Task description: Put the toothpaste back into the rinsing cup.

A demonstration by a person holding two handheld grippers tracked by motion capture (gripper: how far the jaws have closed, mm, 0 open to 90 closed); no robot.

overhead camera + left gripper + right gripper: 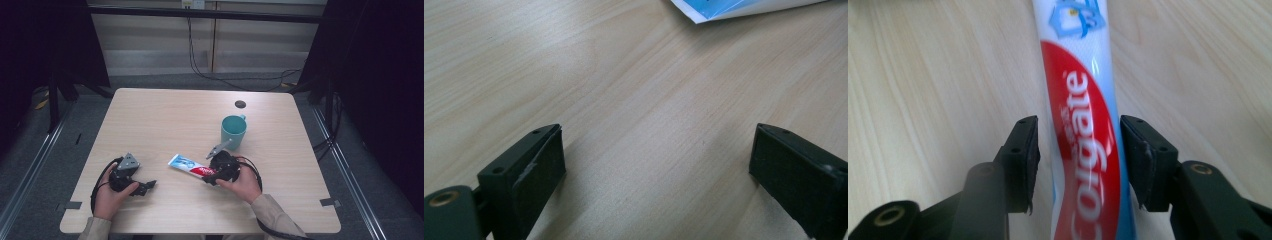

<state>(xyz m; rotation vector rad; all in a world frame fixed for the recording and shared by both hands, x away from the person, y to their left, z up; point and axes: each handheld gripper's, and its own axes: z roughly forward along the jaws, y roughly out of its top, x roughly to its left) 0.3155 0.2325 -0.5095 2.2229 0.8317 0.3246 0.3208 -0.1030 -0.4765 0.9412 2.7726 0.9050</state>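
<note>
Two hand-held grippers rest low on a pale wooden surface [165,115] in the high view. The left gripper [145,187] sits near the front left edge, held by the person's left hand [111,196], with its jaws pointing right toward the middle of the surface and nothing between them. The right gripper [211,178], held by the right hand [246,184], meets the red end of a toothpaste tube [189,167] that lies flat near the centre front, its blue and white end pointing toward the left gripper. A teal mug [233,131] stands upright just behind the right gripper, handle toward the far side. A small dark round hole [240,104] marks the surface beyond the mug. A grey floor [60,150] surrounds the surface, with black cables [210,75] trailing across it at the back.

In the left gripper view, the two black jaws stand wide apart over bare wood grain, gripping nothing. A blue and white corner of the toothpaste tube [744,7] shows at the top edge, well apart from the jaws.

In the right gripper view, the jaws are partly open and straddle the toothpaste tube [1083,130], one on each side of its red lettered band. The right jaw lies against or just beside the tube's edge; a narrow gap remains at the left jaw, so no firm grip shows. The tube lies flat on the surface and runs away between the jaws.
</note>
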